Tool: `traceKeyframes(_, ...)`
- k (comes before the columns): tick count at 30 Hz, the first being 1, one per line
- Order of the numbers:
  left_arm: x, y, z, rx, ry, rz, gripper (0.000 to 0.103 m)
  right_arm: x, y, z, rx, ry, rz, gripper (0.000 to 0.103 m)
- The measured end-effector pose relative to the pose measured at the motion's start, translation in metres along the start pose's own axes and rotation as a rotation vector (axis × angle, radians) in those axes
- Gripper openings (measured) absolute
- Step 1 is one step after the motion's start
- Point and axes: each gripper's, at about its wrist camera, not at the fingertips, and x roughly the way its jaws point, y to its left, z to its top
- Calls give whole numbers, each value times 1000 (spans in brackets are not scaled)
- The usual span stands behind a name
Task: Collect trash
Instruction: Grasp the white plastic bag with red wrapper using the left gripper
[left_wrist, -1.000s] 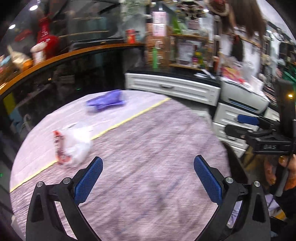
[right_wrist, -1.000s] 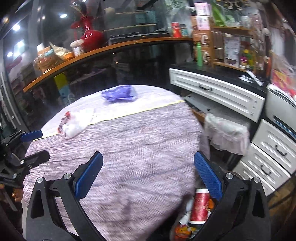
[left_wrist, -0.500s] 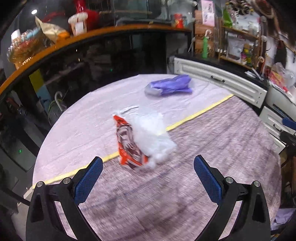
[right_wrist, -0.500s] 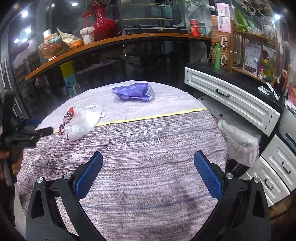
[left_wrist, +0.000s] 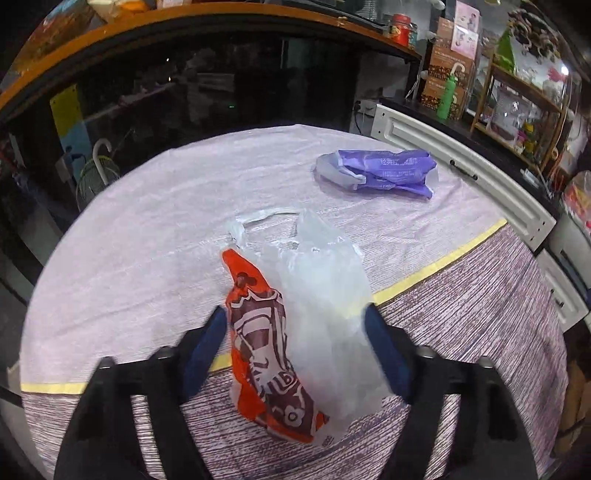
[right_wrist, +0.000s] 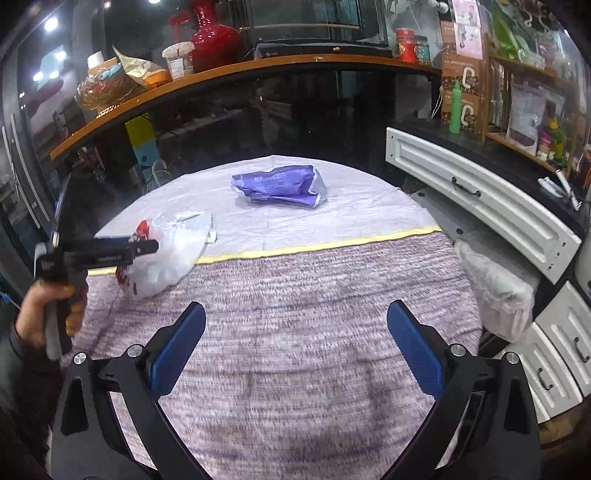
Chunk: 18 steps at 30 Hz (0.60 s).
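my pads: blue | bag: clear white, orange-brown print | wrapper, upper right: purple | cloth: pale lilac, yellow stripe, mottled purple-white

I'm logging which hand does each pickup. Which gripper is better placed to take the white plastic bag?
Left. The left gripper already straddles the white plastic bag, its jaws just closing around it. The right gripper is open over bare tablecloth, well short of it.
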Motion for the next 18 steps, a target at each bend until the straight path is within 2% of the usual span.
traceKeyframes(1,0,2,-1,-22,-8,-10,49,4,-1,3,3,4,4,97)
traceKeyframes(2,-1,2,-1,-41,-17,-15,42,11,-2,7,5,12,5,97)
traceKeyframes(3,-4,4,-1,-63,-34,-27,27,17,-3,11,7,21,3,97)
traceKeyframes(4,-5,4,0,-76,-47,-45,18,25,-3,16,8,30,4,97)
traceKeyframes(5,-9,3,1,-86,-69,-72,15,33,-3,20,4,39,5,97)
traceKeyframes(7,-14,-3,2,-64,-105,-65,7,52,2,34,-39,50,-13,97)
traceKeyframes(12,-38,-18,0,16,-213,-27,3,90,18,67,-132,41,-24,97)
traceKeyframes(18,-55,-10,-2,1,-270,-49,3,155,49,113,-299,58,-53,97)
